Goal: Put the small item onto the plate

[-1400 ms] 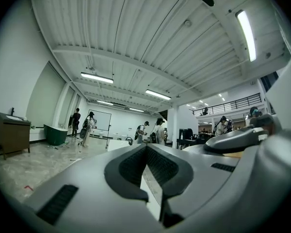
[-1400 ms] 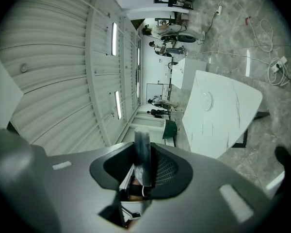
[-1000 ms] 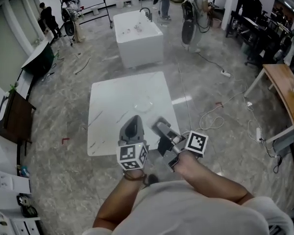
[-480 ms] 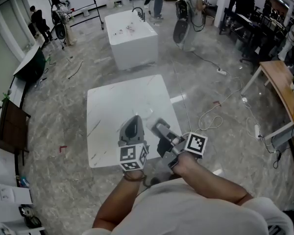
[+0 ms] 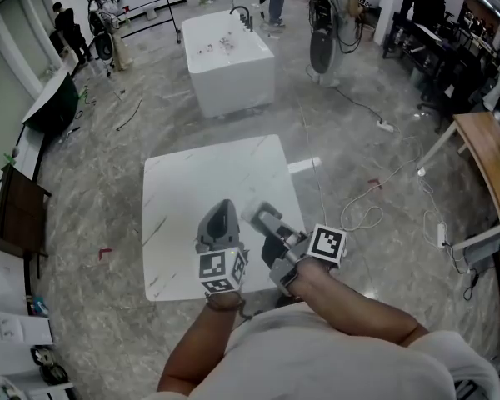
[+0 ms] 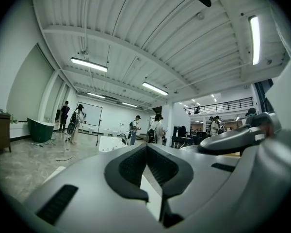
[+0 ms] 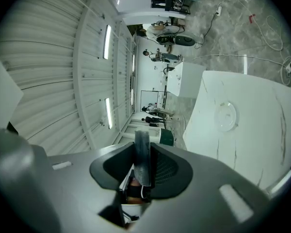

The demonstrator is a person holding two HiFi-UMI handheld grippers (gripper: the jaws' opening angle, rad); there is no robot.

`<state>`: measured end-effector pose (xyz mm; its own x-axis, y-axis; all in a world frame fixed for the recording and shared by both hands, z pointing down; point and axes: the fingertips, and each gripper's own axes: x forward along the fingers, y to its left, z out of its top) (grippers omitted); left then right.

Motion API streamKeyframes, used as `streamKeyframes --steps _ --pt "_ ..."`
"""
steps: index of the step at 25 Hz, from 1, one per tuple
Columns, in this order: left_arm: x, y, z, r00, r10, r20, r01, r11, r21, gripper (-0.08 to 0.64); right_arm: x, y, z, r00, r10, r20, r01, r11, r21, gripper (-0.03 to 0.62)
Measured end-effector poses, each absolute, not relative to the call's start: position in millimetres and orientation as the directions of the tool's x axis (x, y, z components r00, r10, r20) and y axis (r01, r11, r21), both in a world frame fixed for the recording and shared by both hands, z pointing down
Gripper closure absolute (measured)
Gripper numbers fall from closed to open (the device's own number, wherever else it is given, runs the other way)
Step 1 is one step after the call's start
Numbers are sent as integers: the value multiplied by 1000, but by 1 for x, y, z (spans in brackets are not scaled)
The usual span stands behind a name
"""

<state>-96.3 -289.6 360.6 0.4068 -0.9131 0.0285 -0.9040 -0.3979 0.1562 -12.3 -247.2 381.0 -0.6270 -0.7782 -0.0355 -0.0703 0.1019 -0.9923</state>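
one plate [image 7: 226, 116], one small item [image 7: 142, 155]

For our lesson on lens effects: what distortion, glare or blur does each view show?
Head view: wide-angle bending, light glare on the floor beside the table. Left gripper view: fisheye circle with black corners, bright ceiling lamps. Right gripper view: scene tipped sideways, plate faint against the white table.

On the counter [image 5: 192, 198] lies the plate [image 7: 226, 115], ahead of the left tool [image 5: 221, 215] and right tool [image 5: 258, 217], side by side over the near edge. A small item [image 7: 142, 154] sits between the right tool's jaws; a tub [image 5: 229, 52] stands behind the counter.
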Motion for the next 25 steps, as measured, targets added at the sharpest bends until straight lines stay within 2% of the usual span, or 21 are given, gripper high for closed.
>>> streamKeyframes --steps 6,13,19,25 --pt "-81 -346 376 351 -936 6 -924 -345 163 554 10 -313 399 -674 -738 -12 -70 81 -994 491" --pt "-84 -400 419 302 -952 50 -940 -289 180 554 17 -371 439 -696 -717 37 -79 26 -997 492" --pt "-117 -448 477 287 -950 121 -944 -259 203 554 -4 -416 500 -695 -706 135 -143 -48 -989 492" --pt "-134 -490 526 313 -940 137 -937 -282 206 554 -23 -456 567 -684 -690 236 -194 -140 -971 492"
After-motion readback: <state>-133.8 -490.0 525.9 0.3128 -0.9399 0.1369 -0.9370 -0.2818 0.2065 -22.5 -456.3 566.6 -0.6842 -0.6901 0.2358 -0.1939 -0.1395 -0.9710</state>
